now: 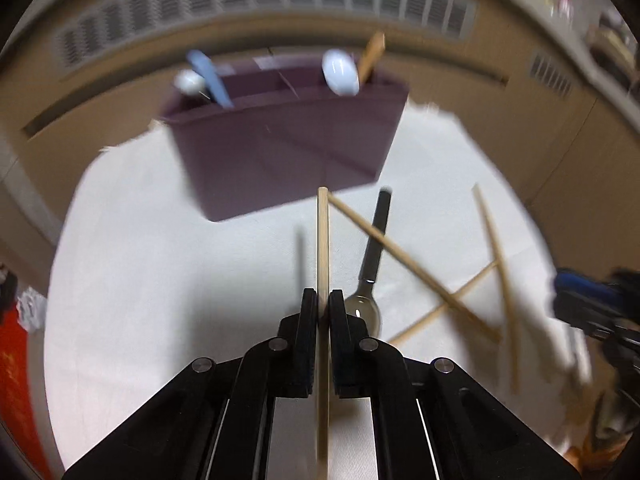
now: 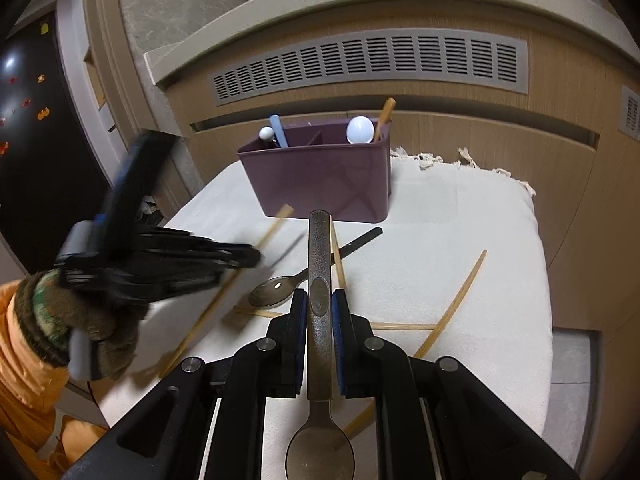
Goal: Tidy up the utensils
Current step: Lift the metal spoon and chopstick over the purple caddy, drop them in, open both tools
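Both loads are picked up: left gripper (image 1: 323, 300) fingers pinch a wooden chopstick (image 1: 322, 236), right gripper (image 2: 320, 300) clamps a metal spoon (image 2: 320, 420). Next, probably, carry each to the purple caddy (image 2: 320, 184) compartments just ahead on the cloth-covered counter (image 2: 460, 240).

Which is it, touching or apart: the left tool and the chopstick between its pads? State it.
Touching. The left wrist view shows the left tool shut on the chopstick, both pads pressed against its sides with no gap.
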`<state>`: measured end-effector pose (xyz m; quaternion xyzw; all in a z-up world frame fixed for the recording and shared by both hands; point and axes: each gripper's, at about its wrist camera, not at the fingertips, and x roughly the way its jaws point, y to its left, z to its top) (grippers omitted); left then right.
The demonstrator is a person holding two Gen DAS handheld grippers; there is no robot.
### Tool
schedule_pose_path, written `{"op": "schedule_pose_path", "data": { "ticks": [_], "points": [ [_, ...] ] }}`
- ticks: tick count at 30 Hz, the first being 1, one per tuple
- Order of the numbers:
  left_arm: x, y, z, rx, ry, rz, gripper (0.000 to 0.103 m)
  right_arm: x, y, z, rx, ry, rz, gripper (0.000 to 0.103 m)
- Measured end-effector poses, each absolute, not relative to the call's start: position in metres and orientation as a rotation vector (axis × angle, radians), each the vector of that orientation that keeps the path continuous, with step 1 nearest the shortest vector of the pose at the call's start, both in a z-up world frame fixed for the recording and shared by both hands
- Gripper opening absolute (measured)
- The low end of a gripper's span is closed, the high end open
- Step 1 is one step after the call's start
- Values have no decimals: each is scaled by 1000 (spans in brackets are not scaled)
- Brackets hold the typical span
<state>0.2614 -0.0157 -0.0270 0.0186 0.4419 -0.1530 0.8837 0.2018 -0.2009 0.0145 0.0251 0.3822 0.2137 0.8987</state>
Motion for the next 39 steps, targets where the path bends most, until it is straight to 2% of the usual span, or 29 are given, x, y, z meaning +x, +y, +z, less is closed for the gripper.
{"op": "schedule_pose_path", "data": {
  "ticks": [11,18,22,30,35,39],
  "points": [
    [174,39,38,-116,649,-333,6,178,-187,34,19,754,436,12],
    [151,50,59,-194,572,-363,6,171,-186,45,52,729,479,12],
    [148,44,91,-213,449,-385,6,176,-188,76,90,633,519,12],
    [190,28,175,-121,148,-340,6,220,-178,174,5,276,439,12],
    [238,29,205,-123,28,-309,6,256,-175,204,20,114,397,12],
    [275,31,204,-132,8,-282,6,293,-167,203,18,84,370,12]
  ]
}}
